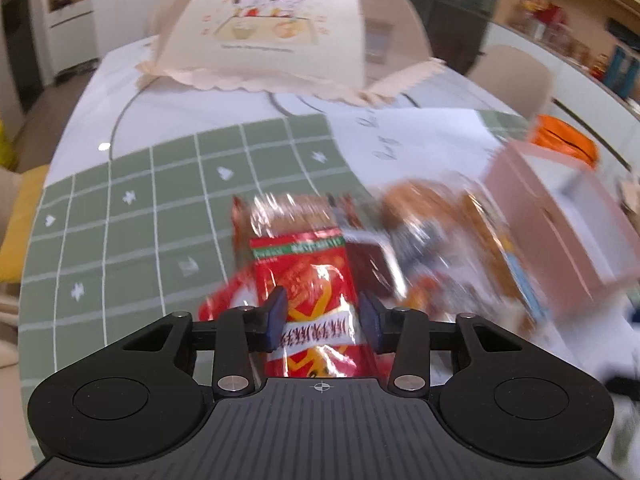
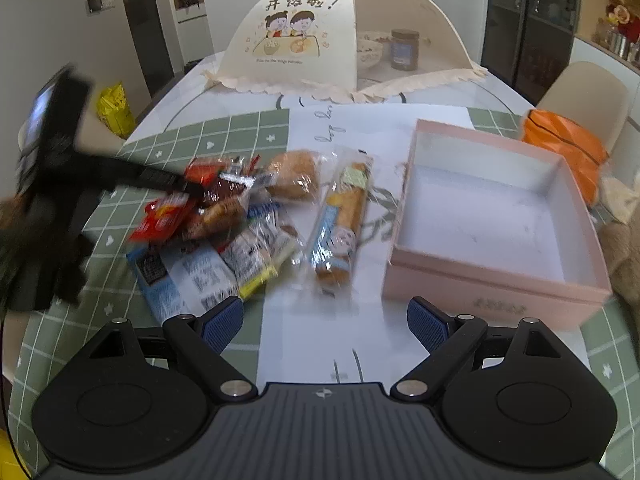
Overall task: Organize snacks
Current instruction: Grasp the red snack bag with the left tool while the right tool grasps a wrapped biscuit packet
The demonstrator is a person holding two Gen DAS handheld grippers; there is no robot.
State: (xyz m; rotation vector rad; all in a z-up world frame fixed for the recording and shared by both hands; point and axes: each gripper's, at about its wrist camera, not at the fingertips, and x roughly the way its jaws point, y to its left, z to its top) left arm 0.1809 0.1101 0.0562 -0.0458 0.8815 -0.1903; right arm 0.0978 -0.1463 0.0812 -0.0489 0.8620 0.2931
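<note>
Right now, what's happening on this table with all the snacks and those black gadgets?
A person is sorting snacks with two handheld grippers. The left gripper is closed around a shiny red foil snack packet at the pile of wrapped snacks. The right gripper hangs open and empty above the white paper sheet. The shallow pink cardboard box beside the pile holds nothing yet, and a long clear-wrapped pastry lies between pile and box.

Left wrist cam: low, close over snack pile [image 1: 360,248], facing the table's far edge. Right wrist cam: higher, further back. Shared: pile, pink box [image 2: 492,216], food cover [image 2: 304,36].
</note>
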